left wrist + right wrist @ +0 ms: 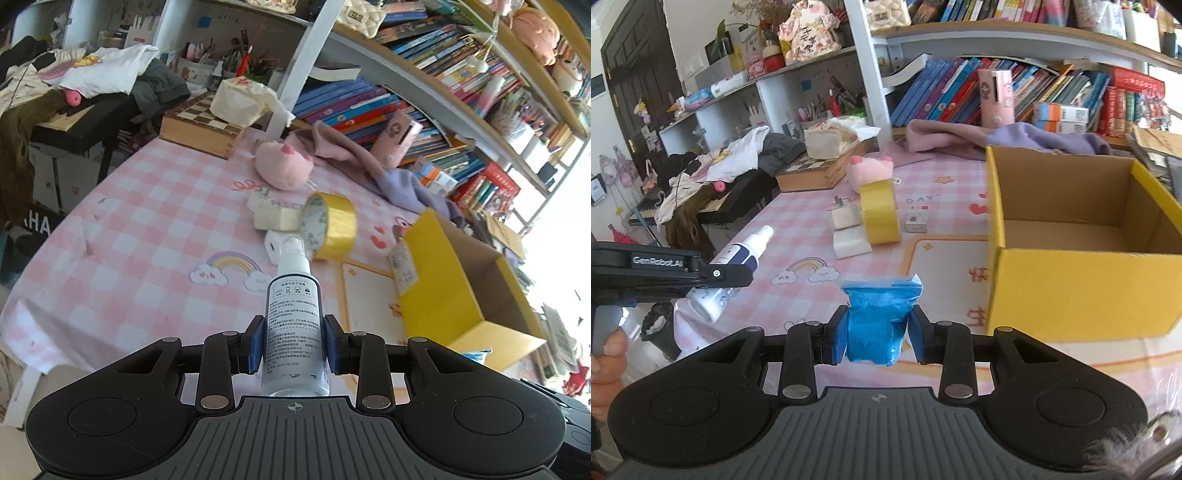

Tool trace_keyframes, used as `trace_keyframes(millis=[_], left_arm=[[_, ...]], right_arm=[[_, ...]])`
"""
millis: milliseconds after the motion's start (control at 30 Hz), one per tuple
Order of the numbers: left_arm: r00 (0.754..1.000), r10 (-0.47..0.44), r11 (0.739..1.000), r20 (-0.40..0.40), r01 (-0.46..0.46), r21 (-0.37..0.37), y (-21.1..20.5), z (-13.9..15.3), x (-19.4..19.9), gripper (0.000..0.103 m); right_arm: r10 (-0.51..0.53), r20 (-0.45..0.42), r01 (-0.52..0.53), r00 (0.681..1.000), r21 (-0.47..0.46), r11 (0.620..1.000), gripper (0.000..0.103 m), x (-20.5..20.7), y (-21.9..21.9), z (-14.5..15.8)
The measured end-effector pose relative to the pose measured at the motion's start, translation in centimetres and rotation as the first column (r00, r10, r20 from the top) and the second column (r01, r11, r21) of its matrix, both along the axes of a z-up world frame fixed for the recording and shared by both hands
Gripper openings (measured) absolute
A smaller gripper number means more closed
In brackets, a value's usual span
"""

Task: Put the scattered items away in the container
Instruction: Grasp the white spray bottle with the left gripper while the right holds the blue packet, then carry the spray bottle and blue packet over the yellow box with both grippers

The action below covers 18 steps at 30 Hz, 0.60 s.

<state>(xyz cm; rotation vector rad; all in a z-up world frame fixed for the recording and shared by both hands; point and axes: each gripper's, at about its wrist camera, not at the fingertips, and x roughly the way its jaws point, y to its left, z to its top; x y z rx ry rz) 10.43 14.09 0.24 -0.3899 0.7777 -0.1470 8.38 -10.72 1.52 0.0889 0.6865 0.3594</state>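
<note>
Yellow cardboard box seems empty (floor partly hidden); jaws grip spray bottle left, blue packet right.

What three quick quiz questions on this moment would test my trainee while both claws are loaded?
1. True or false: the yellow box already holds an item.
2. What does the left claw grip? A) tape roll B) spray bottle C) plush toy
3. Fill in: the right claw is shut on a ____ packet.

Key:
1. False; the part of its cardboard floor in view is bare.
2. B, the spray bottle.
3. Blue; the blue packet sits between the pads. The tape roll stands on edge on the tablecloth.
</note>
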Motion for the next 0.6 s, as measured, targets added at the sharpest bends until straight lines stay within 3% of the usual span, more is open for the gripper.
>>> trace_keyframes(millis=[600], left_arm=[[0.989, -0.139, 0.989, 0.046, 0.141, -0.049, -4.8, 1.3, -6.3, 0.031]], right_arm=[[-0.093, 0.029, 0.094, 0.995, -0.053, 0.994, 0.032, -7.1, -4.5, 1.1]])
